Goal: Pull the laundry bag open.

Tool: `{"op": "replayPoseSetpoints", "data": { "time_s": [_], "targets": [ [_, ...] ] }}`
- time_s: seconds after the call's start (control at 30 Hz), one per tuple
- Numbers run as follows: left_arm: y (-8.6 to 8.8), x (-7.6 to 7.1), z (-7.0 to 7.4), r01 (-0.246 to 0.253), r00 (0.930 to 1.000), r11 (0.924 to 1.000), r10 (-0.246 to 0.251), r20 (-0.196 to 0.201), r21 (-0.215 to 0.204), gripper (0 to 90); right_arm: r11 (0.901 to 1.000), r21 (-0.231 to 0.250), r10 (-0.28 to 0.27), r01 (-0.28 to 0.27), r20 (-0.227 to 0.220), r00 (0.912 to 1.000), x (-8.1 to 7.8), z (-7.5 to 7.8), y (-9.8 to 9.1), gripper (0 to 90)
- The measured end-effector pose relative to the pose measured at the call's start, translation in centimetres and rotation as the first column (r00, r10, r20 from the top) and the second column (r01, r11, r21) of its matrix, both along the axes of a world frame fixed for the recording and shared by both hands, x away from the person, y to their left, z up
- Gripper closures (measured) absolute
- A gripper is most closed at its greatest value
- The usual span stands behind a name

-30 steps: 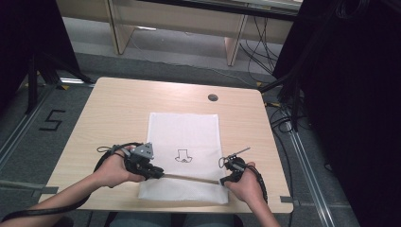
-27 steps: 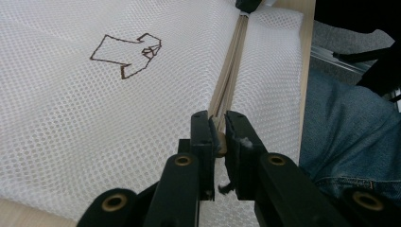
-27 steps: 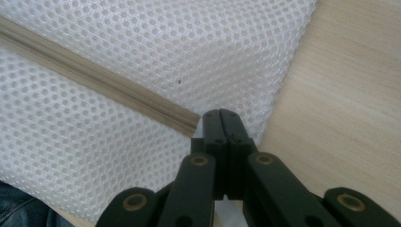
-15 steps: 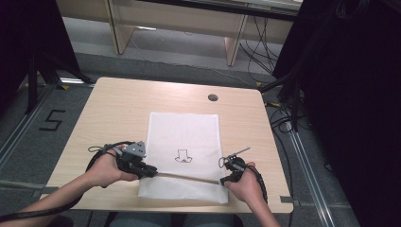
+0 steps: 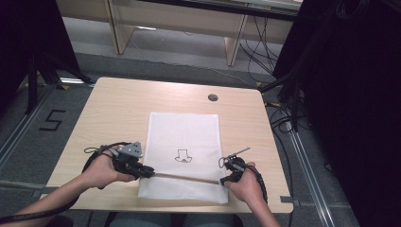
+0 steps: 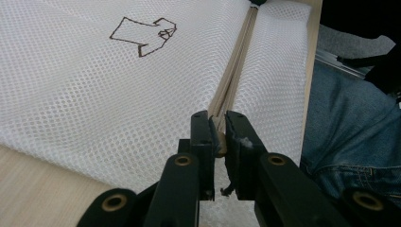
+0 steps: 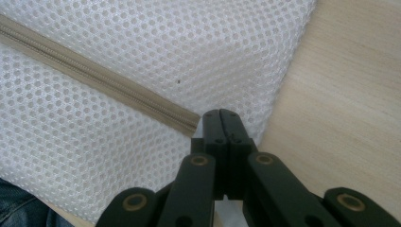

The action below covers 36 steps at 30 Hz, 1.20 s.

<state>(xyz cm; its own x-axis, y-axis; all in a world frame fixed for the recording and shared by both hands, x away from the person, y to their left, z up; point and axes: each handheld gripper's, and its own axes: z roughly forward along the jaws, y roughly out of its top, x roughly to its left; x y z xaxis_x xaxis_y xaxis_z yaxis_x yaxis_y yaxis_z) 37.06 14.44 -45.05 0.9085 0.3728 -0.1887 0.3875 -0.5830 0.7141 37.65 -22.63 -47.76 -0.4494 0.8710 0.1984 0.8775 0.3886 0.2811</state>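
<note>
A white mesh laundry bag (image 5: 184, 132) lies flat on the wooden table (image 5: 118, 109), with a small shirt drawing (image 5: 182, 155) on it. A beige zipper (image 5: 189, 177) runs across its near end. My left gripper (image 5: 150, 172) is at the zipper's left end. In the left gripper view my left gripper (image 6: 218, 127) is shut on the beige zipper pull (image 6: 219, 140), and the zipper (image 6: 236, 71) runs away from it. My right gripper (image 5: 222, 179) is at the bag's right edge. In the right gripper view my right gripper (image 7: 221, 113) is shut on the mesh just past the zipper's (image 7: 94, 75) end.
A round cable hole (image 5: 213, 97) sits in the table's far right part. The person's jeans (image 6: 350, 118) are just beyond the near table edge. Cables (image 5: 283, 118) and dark equipment stand off the right side. A "5" (image 5: 52, 120) is marked on the floor at left.
My left gripper has slid a little to the left along the zipper line. The right gripper has stayed where it was.
</note>
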Motion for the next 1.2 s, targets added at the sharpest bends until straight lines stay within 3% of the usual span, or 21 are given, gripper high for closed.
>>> {"op": "replayPoseSetpoints", "data": {
  "time_s": [0.07,0.1,0.23,0.43,0.77,0.83,1.0,1.03,1.07,1.2],
  "targets": [
    [0.0,0.0,0.0,0.002,1.0,1.0,-0.002,-0.002,0.004,81.9,0.9999,-0.003,0.015,-0.015,0.019,0.9997,0.1,-0.1,-0.1,90.0],
    [0.2,-0.1,0.0,-0.015,0.9999,0.9999,0.015,-0.007,0.005,81.9,0.9999,-0.002,-0.014,0.014,-0.007,0.9999,-0.1,0.1,0.1,90.0],
    [1.0,0.0,0.1,-0.03,0.9995,0.9996,0.03,-0.005,0.003,81.9,0.9995,-0.006,0.031,-0.031,0.034,0.999,0.2,-0.2,-0.2,90.0],
    [2.1,0.0,0.1,-0.042,0.9991,0.9991,0.042,-0.001,0.012,81.9,0.9999,-0.013,0.007,-0.007,0.018,0.9998,0.1,-0.1,-0.1,90.0],
    [5.0,-0.3,-0.8,-0.096,0.995,0.9953,0.097,-0.027,0.01,81.9,0.9998,-0.02,-0.005,0.006,0.011,0.9999,0.0,0.0,0.0,90.0],
    [5.0,-0.4,-1.1,-0.096,0.9949,0.9953,0.096,-0.031,0.001,81.9,0.9998,-0.02,-0.004,0.005,0.012,0.9999,0.0,0.0,0.0,90.0],
    [5.0,0.0,-2.2,-0.115,0.9929,0.9929,0.116,-0.025,0.029,81.9,0.9997,-0.024,-0.005,0.005,0.015,0.9999,-0.1,0.0,0.1,90.0],
    [4.8,0.0,-2.5,-0.139,0.9896,0.9898,0.14,-0.033,0.031,81.8,0.9996,-0.027,-0.006,0.007,0.018,0.9998,-0.1,0.0,0.1,90.0],
    [4.8,0.2,-2.7,-0.132,0.9911,0.99,0.132,-0.012,0.051,81.8,0.9991,-0.042,-0.007,0.008,0.021,0.9998,-0.1,-0.1,0.2,90.0],
    [4.4,0.3,-3.8,-0.181,0.9828,0.9821,0.183,-0.027,0.051,81.7,0.9995,-0.033,-0.001,0.002,0.022,0.9997,-0.2,0.0,0.2,90.0]
  ]
}}
